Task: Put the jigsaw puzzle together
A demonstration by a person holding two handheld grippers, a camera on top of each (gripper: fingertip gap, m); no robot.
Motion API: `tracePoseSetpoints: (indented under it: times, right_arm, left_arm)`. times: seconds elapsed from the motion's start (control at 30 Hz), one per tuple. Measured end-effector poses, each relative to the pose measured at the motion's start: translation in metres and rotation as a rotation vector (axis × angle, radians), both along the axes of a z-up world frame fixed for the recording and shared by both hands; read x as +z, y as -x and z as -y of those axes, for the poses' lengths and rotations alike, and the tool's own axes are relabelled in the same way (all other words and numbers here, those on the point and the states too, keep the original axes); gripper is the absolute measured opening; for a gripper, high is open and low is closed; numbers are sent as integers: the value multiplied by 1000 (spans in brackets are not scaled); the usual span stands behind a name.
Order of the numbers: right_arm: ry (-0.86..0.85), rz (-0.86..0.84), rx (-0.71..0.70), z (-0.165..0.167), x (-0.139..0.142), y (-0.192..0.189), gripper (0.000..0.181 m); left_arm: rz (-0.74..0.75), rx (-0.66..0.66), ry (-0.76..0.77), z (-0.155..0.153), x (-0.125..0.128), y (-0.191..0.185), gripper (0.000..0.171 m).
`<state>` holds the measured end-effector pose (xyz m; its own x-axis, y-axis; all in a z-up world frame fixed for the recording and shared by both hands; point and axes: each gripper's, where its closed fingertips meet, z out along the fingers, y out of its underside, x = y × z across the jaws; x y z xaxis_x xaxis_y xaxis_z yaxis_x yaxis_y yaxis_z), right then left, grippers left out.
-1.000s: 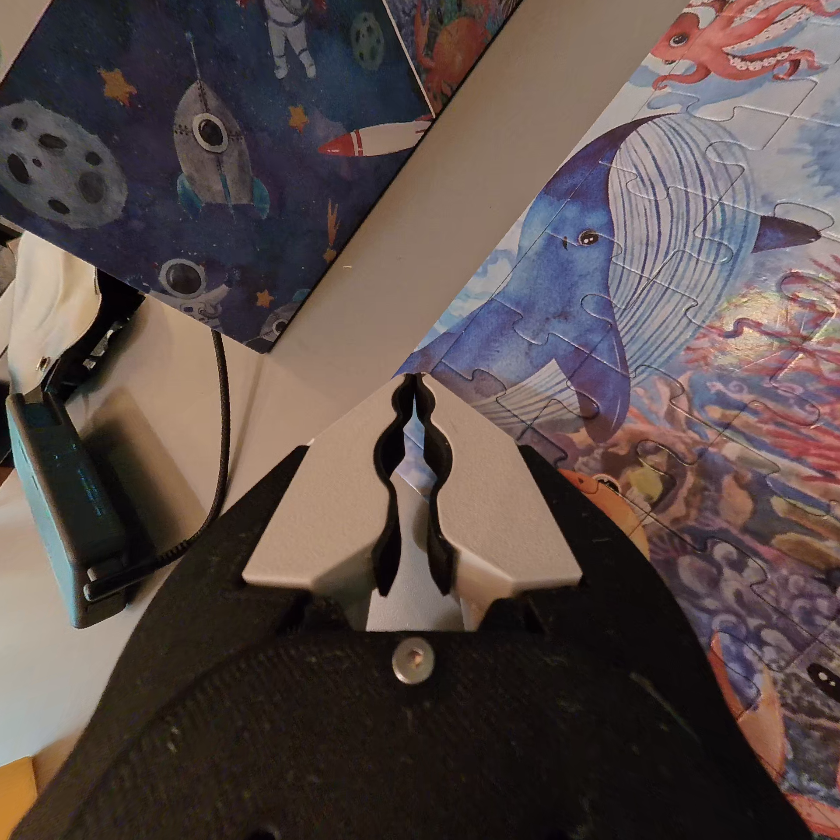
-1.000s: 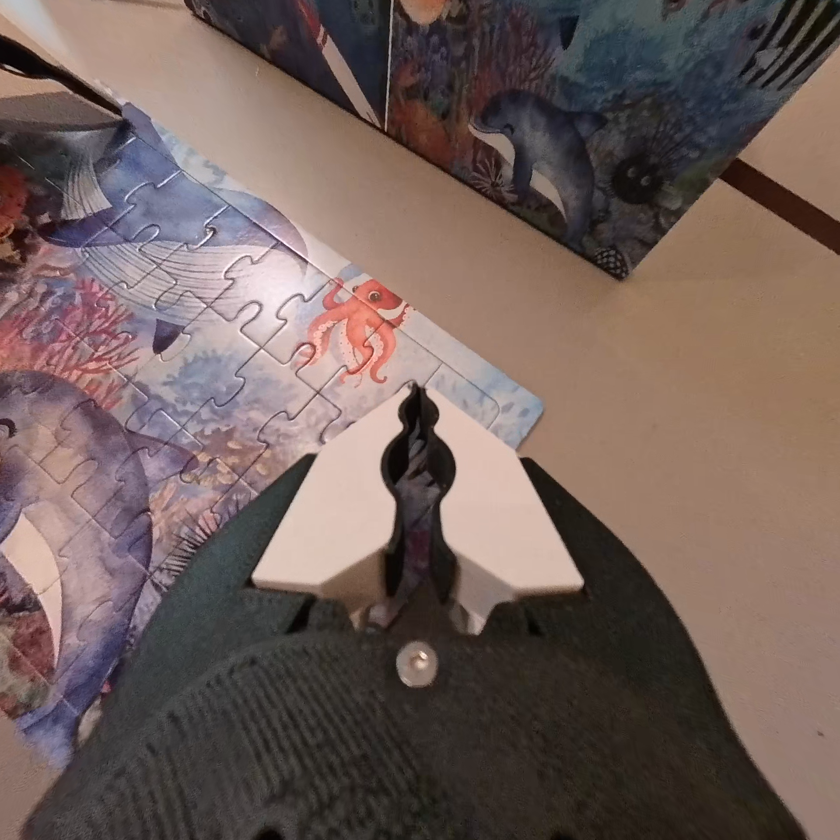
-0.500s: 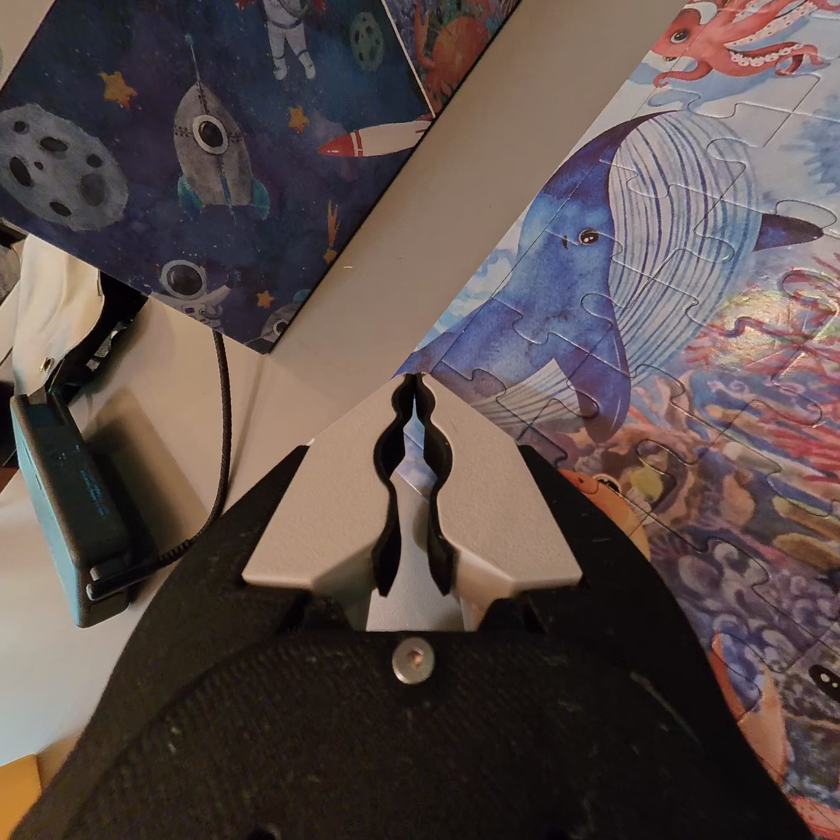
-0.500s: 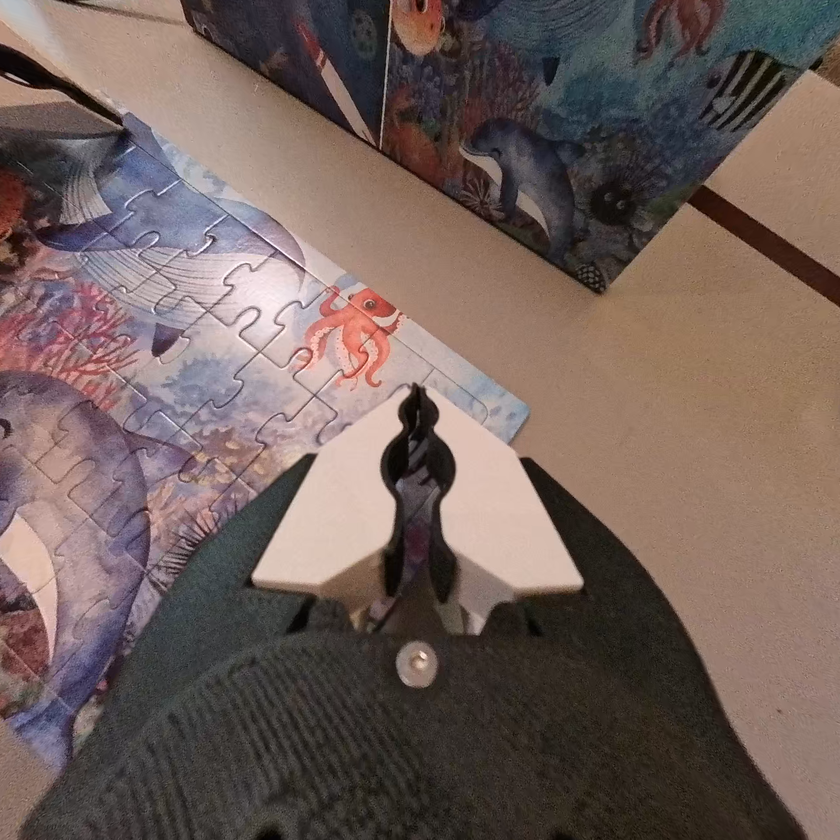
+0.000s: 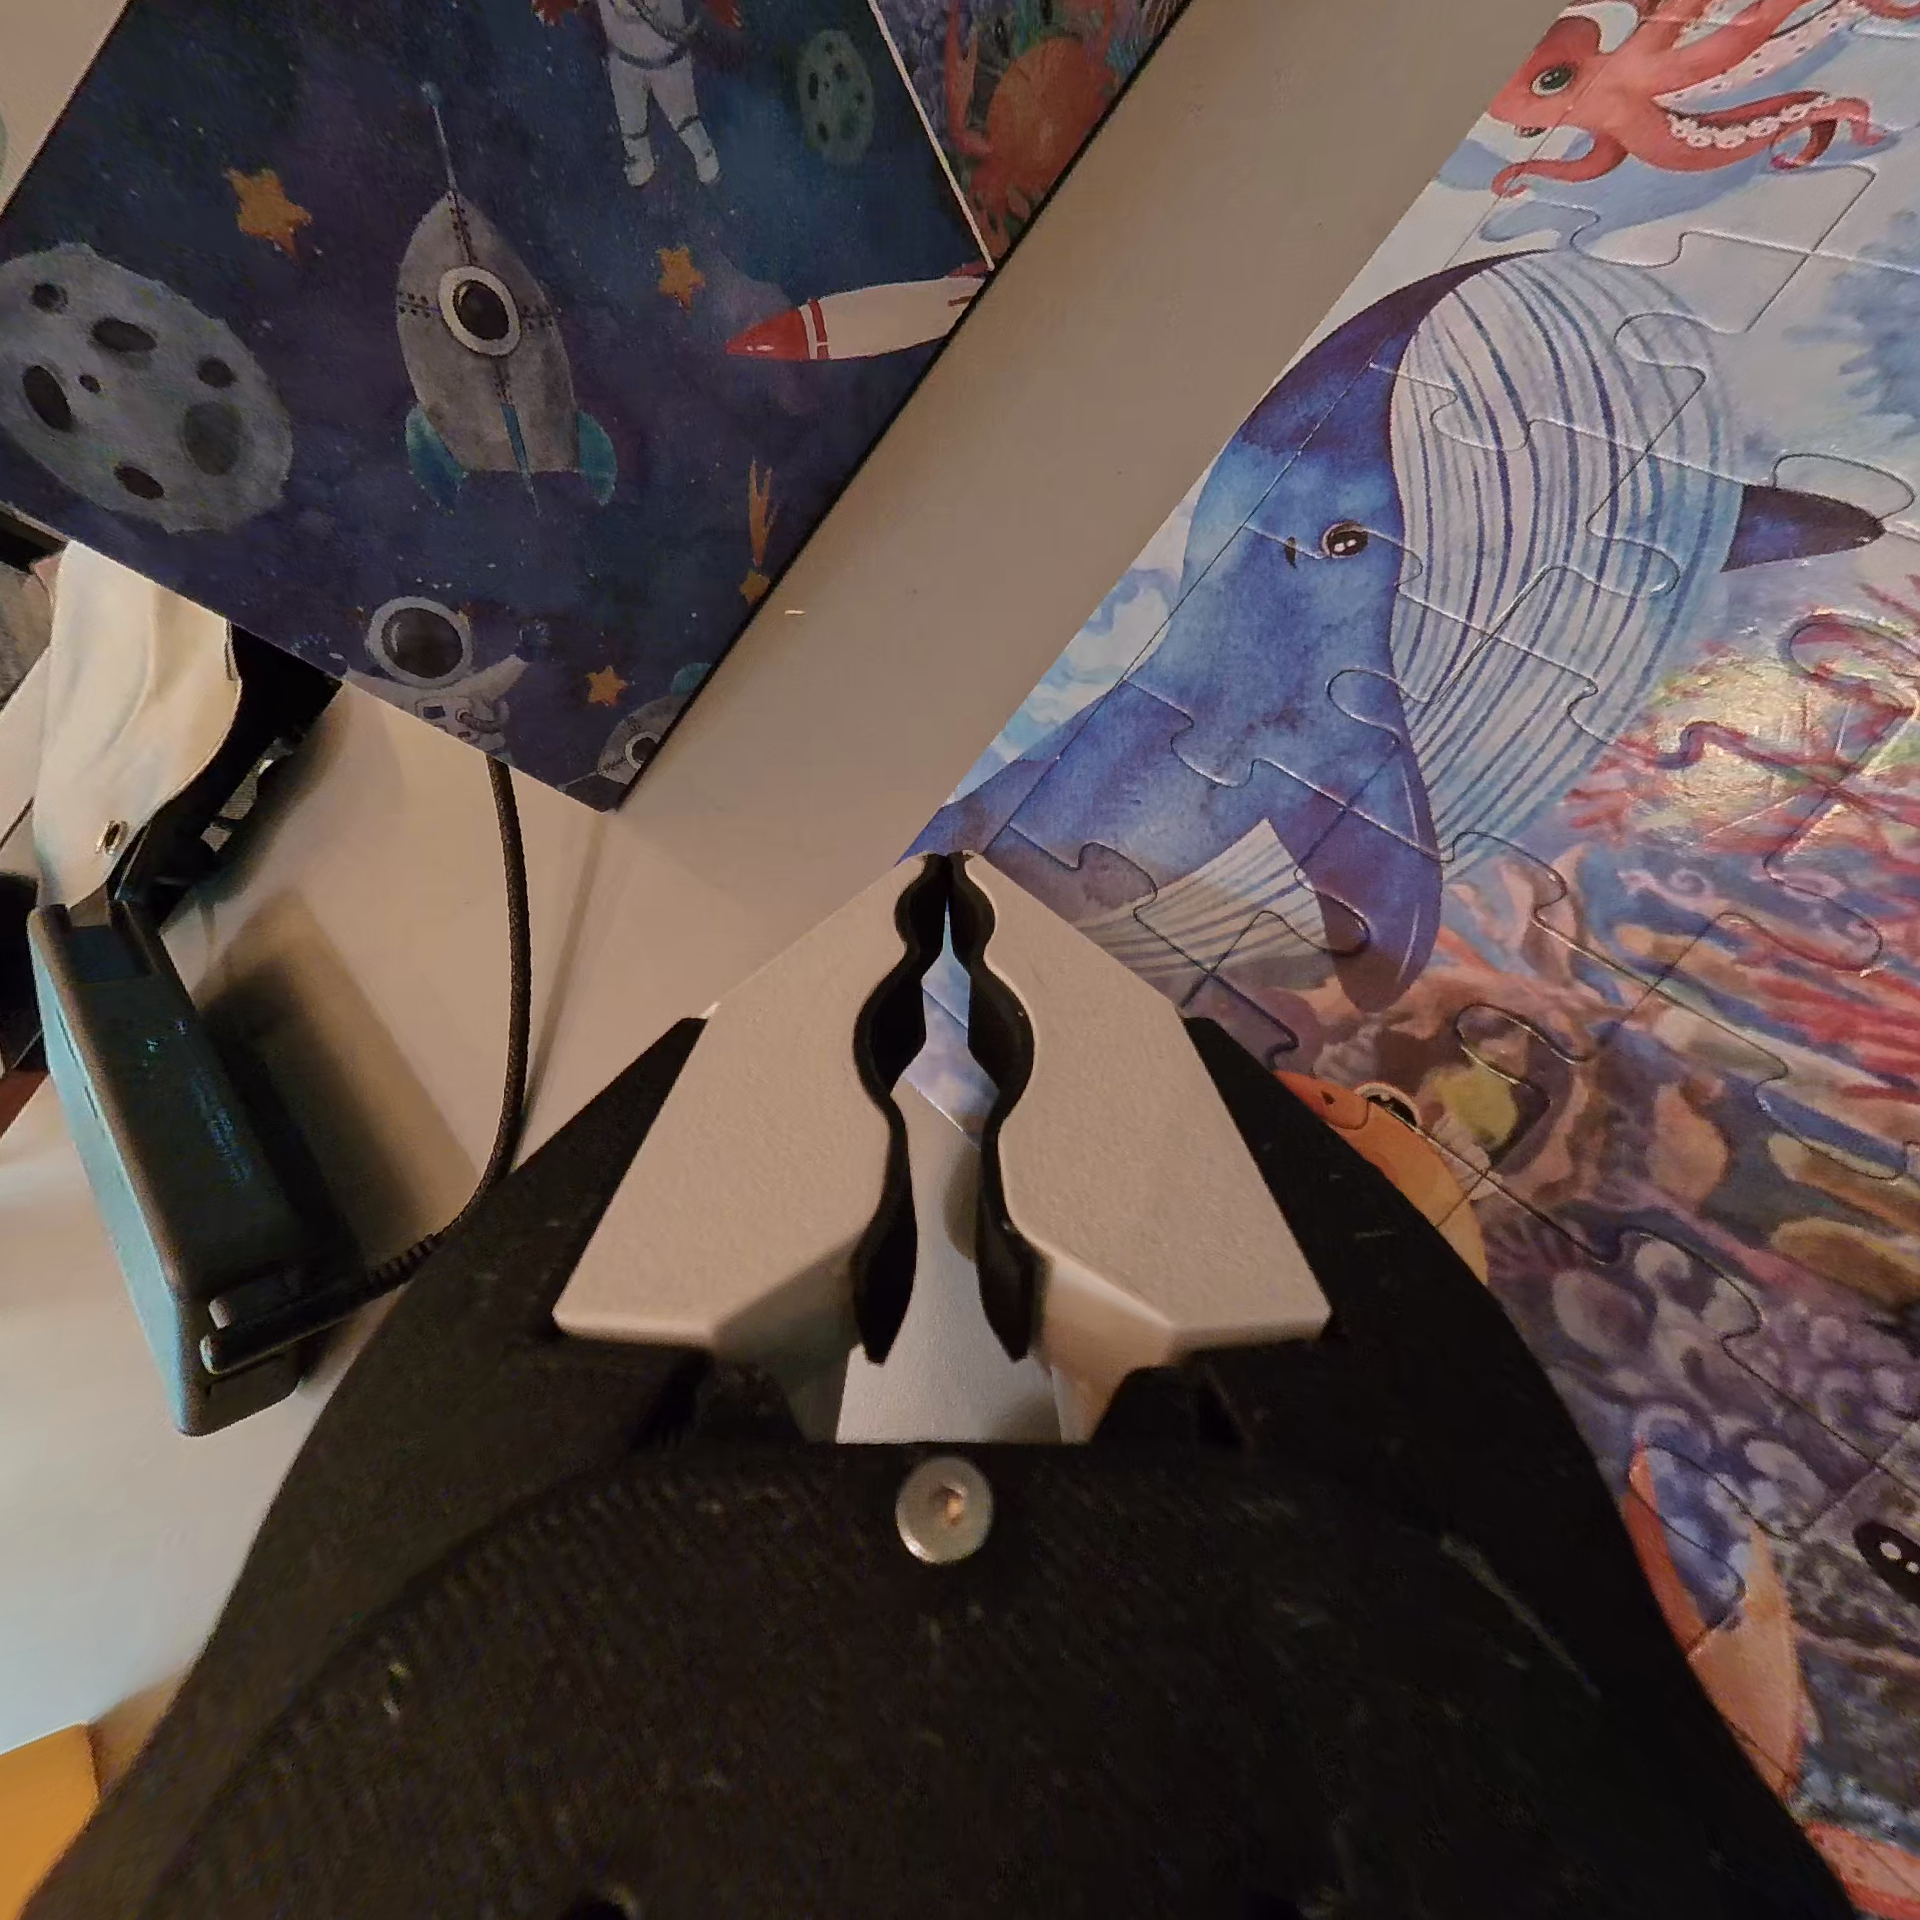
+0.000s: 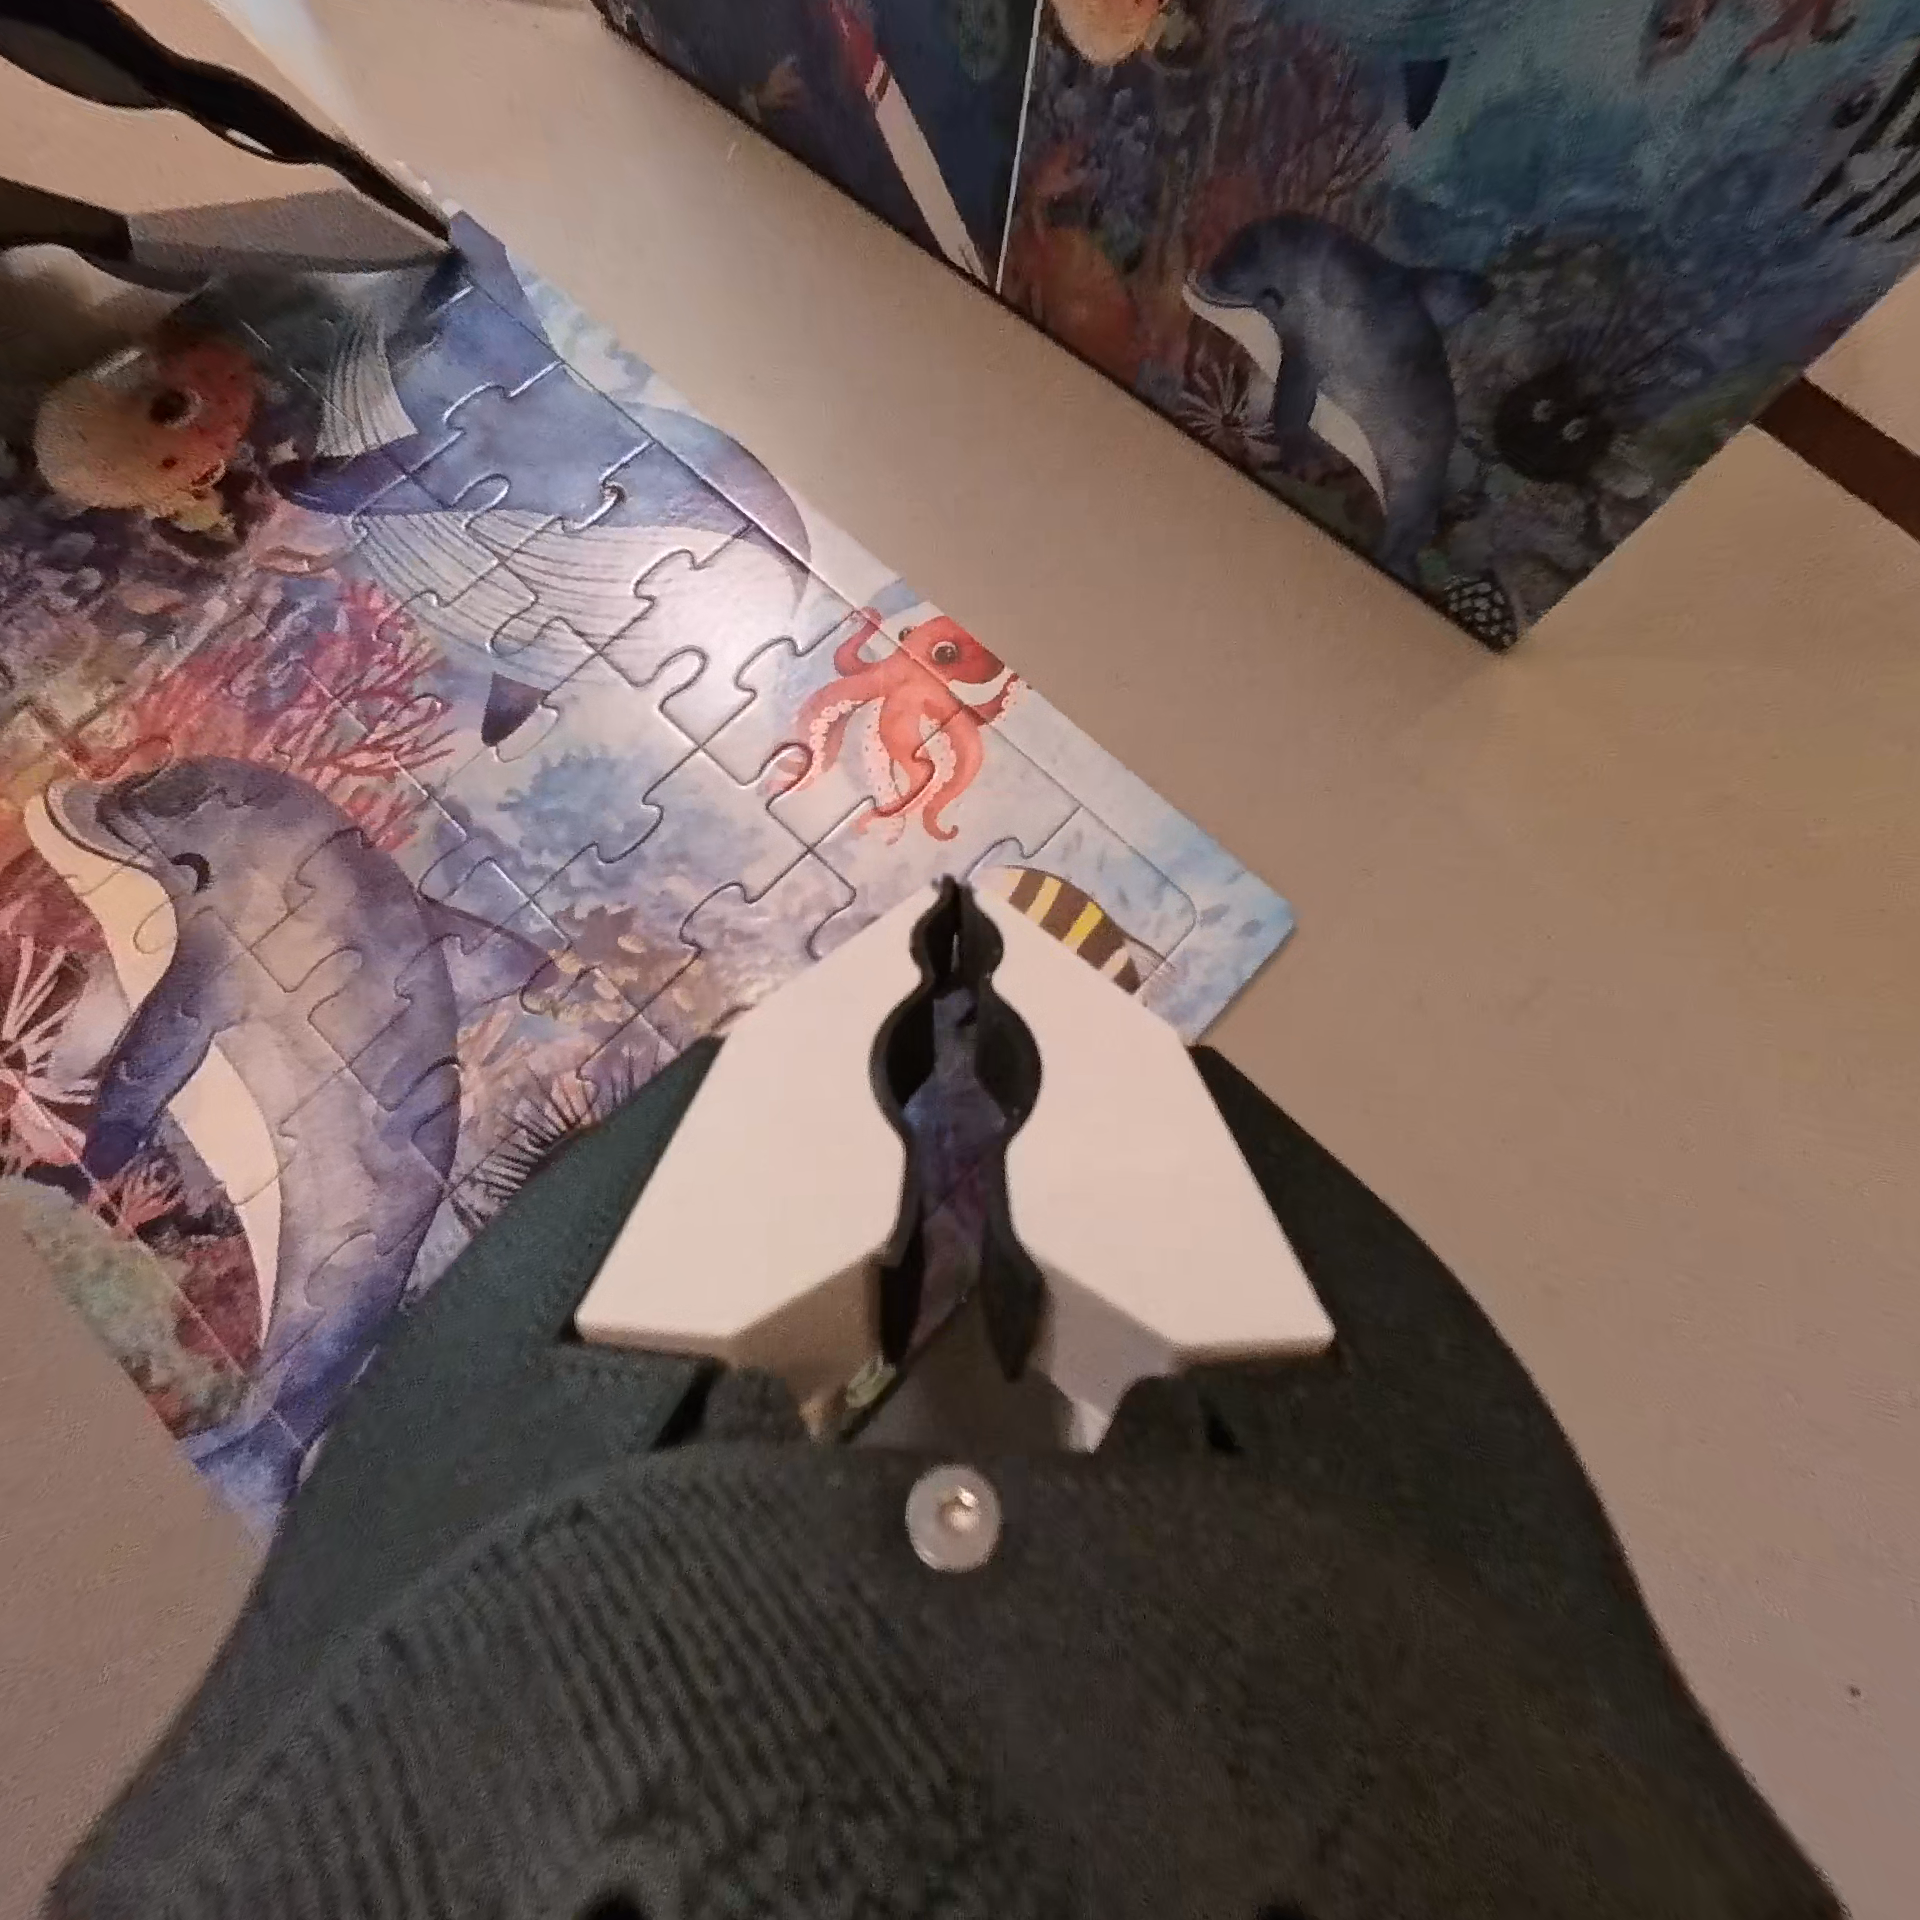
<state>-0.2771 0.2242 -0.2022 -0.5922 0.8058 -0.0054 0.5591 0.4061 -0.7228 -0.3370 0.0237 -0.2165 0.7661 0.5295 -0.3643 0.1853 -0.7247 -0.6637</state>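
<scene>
Right gripper (image 6: 951, 914) clamps dark purple cardboard puzzle piece (image 6: 951, 1132) above colourful sea-animal jigsaw (image 6: 582, 727); left gripper (image 5: 945, 883) closed, empty. Risk: edge-on piece misaligns, dislodges neighbours.

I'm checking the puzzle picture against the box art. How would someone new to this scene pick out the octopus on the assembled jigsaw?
Start from the assembled jigsaw puzzle lying flat on the beige table, beside the illustrated box. Follow its long edge nearest the box toward the corner by the right gripper. The octopus sits just before the striped fish: the only orange-red, curly-armed creature on pale blue.
</scene>
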Motion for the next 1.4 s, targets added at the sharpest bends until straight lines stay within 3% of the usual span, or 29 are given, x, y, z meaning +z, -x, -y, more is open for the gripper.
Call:
tracePoseSetpoints:
  times: [0.27,0.37,0.53,0.63,0.73,1.03,1.4]
  right_arm:
    - [-31,-52,48,-2,15,-7,0]
    - [-35,-97,125,-1,22,-16,0]
    - [-65,46,84,-17,-8,-24,0]
    - [32,27,109,-9,2,-26,0]
    - [11,66,129,-7,-9,-30,0]
    - [-2,-6,117,-2,-3,-24,0]
    - [41,45,168,-6,-7,-31,0]
  left_arm:
    - [-2,-2,1,0,0,0,0]
    - [-5,-3,3,0,0,0,0]
    - [-11,-6,8,-1,0,0,0]
    - [-8,-6,6,-1,0,0,0]
    - [-3,-6,3,-1,0,0,0]
    - [-10,-6,7,-1,0,0,0]
    - [-30,-6,22,-1,0,0,0]
